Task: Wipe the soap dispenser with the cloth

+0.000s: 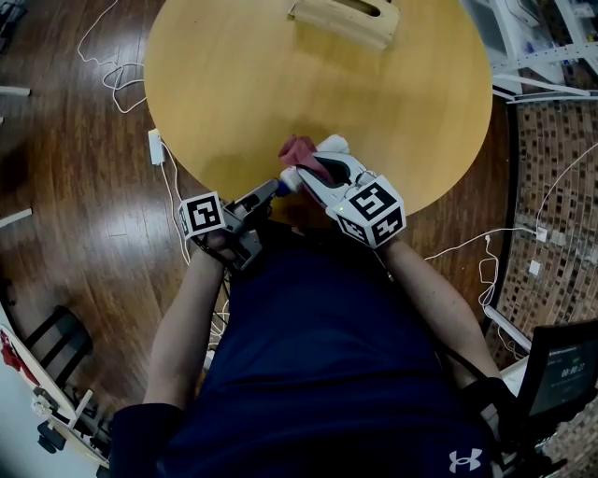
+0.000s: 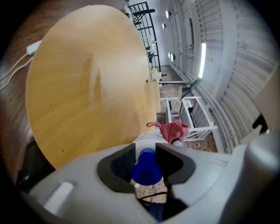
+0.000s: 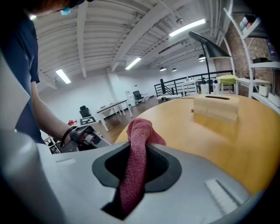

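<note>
Left gripper: the left gripper [image 2: 145,162] is clamped on the blue rounded top of a pale plastic soap dispenser [image 2: 146,169]. Both dark pads press against the top's sides.
Right gripper: the right gripper [image 3: 138,159] is pinched on a red terry cloth [image 3: 136,140]. The cloth runs as a thick roll through the jaws and bunches up past their tips.
Meeting point: in the head view the two grippers' tips come together over the near edge of the table. The cloth's bunch is just beside the soap dispenser.
Left arm: a bare forearm bent in from the left, with its gripper pointing across toward the right one, close to level.
Right arm: a bare forearm bent in from the right, with its gripper tilted down and away from the body.
Marker cubes: two, a black-and-white marker cube [image 1: 204,215] on the left gripper and another [image 1: 372,213] on the right.
Counts: two grippers, one cloth, one soap dispenser.
Table: one round light-wood table [image 1: 234,84].
Box: one pale wooden box with a slot in its top [image 1: 346,21], at the table's far edge, well apart from the grippers.
Floor: dark wooden floor [image 1: 84,205] with white cables [image 1: 112,75] trailing across it.
</note>
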`<state>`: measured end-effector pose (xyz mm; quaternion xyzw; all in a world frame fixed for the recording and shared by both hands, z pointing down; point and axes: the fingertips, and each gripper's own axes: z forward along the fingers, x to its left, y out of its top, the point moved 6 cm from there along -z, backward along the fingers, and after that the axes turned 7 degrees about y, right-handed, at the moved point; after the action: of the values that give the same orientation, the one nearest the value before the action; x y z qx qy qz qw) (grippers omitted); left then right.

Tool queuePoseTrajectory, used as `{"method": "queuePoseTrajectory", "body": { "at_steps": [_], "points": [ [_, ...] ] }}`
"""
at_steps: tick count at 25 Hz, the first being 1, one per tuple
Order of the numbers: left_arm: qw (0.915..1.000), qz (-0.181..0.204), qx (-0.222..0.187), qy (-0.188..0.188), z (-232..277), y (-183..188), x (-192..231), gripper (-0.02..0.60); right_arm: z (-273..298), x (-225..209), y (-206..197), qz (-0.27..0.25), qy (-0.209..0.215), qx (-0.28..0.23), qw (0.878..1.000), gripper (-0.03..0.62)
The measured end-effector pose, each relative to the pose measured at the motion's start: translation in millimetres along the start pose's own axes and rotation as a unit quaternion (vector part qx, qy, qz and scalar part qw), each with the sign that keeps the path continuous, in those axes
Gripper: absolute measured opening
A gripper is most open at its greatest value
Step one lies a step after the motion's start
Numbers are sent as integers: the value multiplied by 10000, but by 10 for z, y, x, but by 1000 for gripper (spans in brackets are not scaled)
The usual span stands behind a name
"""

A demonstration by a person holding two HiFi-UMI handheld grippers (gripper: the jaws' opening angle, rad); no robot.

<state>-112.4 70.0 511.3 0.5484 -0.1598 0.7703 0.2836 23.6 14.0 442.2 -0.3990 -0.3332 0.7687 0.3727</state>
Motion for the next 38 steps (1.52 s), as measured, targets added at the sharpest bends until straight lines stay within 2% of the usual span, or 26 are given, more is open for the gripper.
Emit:
{"method": "queuePoseTrajectory", "body": {
  "at_steps": [7,16,18,20,22,24,29,32,33,35,36,37,38],
  "points": [
    [9999,-28,-129,18,-21,50,65,144,-126,-336,-5,83,-385,-108,9992,77],
    [9972,-484,-556,139,-33,128,163,144,-69,-441,76,232,-552,-217,9980,77],
    [9961,-598,-632,154,-29,132,141,143,-67,-301,147,46,-417,-301,9987,78],
    [9960,-598,-647,147,-18,137,128,143,-37,-42,164,-247,-75,-331,9991,78],
    [9962,-573,-642,155,1,125,138,143,28,206,85,-546,235,-181,9981,78],
    [9960,-566,-646,237,24,109,161,143,85,302,5,-759,303,-53,9966,78],
    [9910,-711,-961,606,27,182,304,146,114,-11,-33,-746,-115,10,9971,78],
    [9890,-687,-1018,827,22,222,340,147,113,-223,-41,-661,-292,60,9974,78],
    [9893,-595,-1025,845,12,231,326,149,120,-273,-52,-634,-347,117,9973,78],
    [9905,-89,-1036,896,-38,251,240,221,130,-360,-101,-545,-482,259,9970,78],
    [9891,384,-1022,990,-79,262,174,249,126,-398,-133,-472,-538,301,9970,77],
    [9834,998,-999,1143,-132,277,98,266,116,-428,-166,-392,-575,325,9970,77],
    [9714,1698,-981,1338,-194,299,14,267,107,-451,-196,-327,-594,347,9971,77]
  ]
}}
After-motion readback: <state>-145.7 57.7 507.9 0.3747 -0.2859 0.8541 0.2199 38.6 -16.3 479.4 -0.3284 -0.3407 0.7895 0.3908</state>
